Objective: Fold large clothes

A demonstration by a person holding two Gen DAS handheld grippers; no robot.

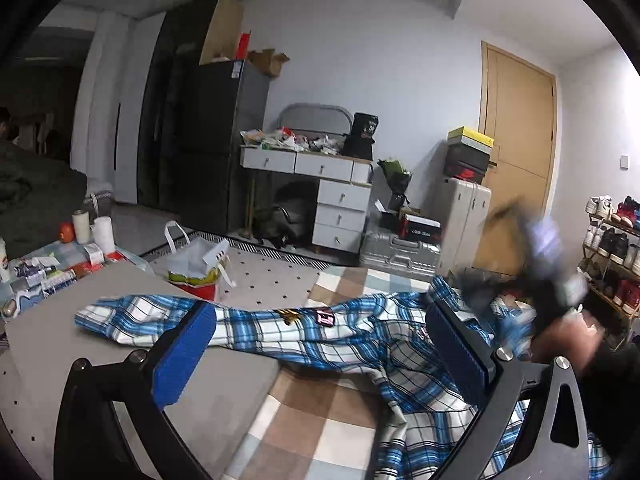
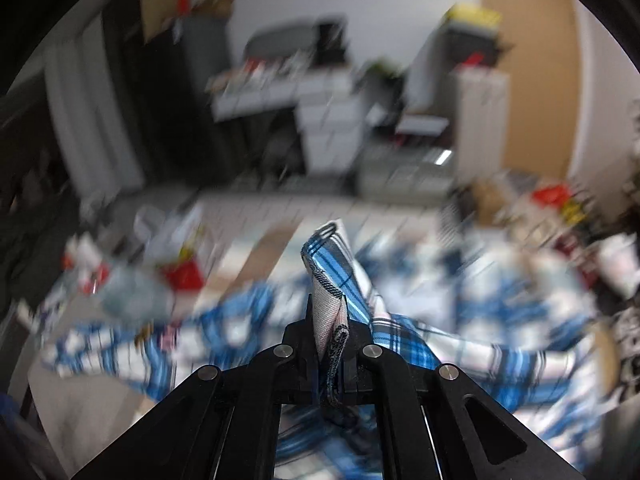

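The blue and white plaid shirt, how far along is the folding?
Done: little. The blue and white plaid shirt sprawls unfolded, one sleeve stretched across the grey table, the rest draped off its edge above the checked rug.
In hand: the right gripper is shut on a hemmed edge of the fabric. The left gripper is open, holding nothing.
Left: all the folds.

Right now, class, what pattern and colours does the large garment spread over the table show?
The garment is blue, white and black plaid, clearest in the left wrist view.
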